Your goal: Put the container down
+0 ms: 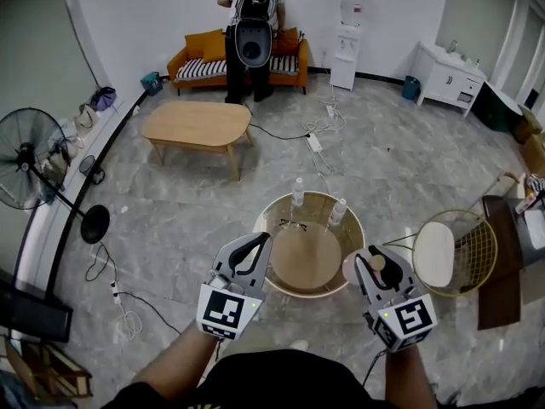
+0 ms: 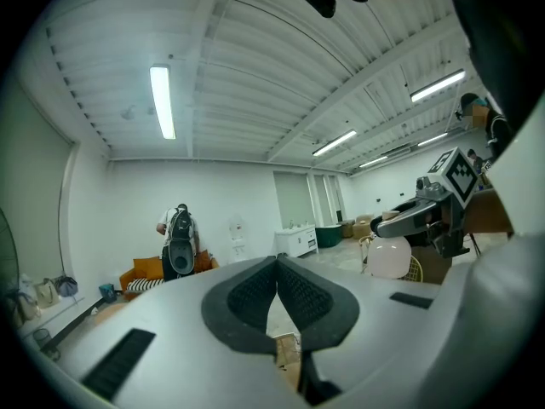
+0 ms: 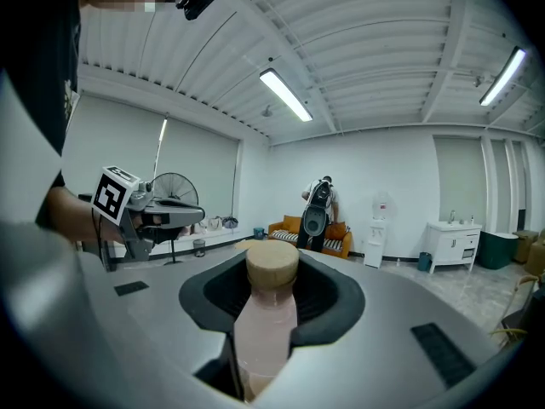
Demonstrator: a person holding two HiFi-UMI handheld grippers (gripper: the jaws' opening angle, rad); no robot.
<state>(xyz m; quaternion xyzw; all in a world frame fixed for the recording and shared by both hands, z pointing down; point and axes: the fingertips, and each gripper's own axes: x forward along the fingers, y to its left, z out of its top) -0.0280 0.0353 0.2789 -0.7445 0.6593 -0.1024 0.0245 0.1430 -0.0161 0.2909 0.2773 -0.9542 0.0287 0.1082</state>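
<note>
The left gripper hangs at the left edge of the round wooden table, its jaws pressed together with nothing between them. Further right, the right gripper is clamped on a pale pink bottle with a tan cap, at the table's right rim.

We count two grippers: left gripper, right gripper. One container, pink, corked. We count two clear bottles: left bottle, right bottle. One pair glasses. Tables, two: round table, coffee table. One sofa, one person, one fan, one dispenser, one cabinet, one wire chair. We make two teal bins: left bin, right bin.
</note>
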